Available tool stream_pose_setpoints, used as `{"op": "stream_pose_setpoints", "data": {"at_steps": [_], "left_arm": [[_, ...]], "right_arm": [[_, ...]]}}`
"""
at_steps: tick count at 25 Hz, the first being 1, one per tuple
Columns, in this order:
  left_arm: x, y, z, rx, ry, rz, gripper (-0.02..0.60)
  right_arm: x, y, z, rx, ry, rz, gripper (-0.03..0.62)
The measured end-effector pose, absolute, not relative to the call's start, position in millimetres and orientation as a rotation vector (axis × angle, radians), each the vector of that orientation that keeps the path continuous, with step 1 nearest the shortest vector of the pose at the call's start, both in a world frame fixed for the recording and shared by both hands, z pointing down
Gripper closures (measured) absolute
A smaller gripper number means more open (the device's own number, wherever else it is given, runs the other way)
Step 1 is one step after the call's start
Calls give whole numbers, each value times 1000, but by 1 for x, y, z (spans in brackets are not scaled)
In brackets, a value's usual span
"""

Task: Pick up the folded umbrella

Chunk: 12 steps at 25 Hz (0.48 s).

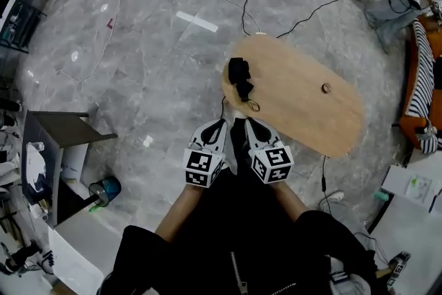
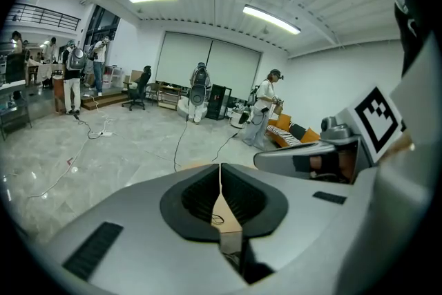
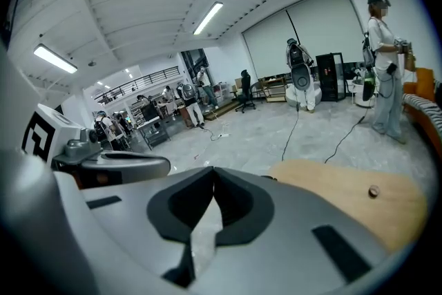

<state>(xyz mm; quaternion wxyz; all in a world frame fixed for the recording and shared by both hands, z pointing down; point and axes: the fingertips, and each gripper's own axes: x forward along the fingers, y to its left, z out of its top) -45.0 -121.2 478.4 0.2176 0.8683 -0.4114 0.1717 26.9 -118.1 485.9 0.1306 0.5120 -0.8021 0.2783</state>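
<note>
The folded umbrella (image 1: 239, 78) is black and lies on the left end of an oval wooden table (image 1: 304, 103), with a thin strap loop trailing off its near end. My left gripper (image 1: 219, 124) and right gripper (image 1: 250, 123) hover side by side just short of the table's near edge, both pointing at the umbrella, a short way from it. Both stand shut with nothing between the pads. In the left gripper view the shut left gripper (image 2: 221, 170) hides the umbrella; only wood and the strap loop (image 2: 218, 219) show through the gap. The right gripper view shows the shut right gripper (image 3: 213, 175) and the table (image 3: 345, 200).
A small round knob (image 1: 326, 88) sits on the table's right half. Cables run across the marble floor beyond it. A dark side table (image 1: 65, 129) and a blue cup (image 1: 105, 190) stand at the left, an orange sofa (image 1: 421, 79) at the right. People stand far off.
</note>
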Motion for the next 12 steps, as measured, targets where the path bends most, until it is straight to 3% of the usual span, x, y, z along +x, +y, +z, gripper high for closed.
{"op": "stream_pose_setpoints", "data": {"at_steps": [12], "left_arm": [[-23, -181, 493, 2350, -1143, 543, 563]], "right_arm": [[40, -186, 505, 1391, -2357, 829, 582]]}}
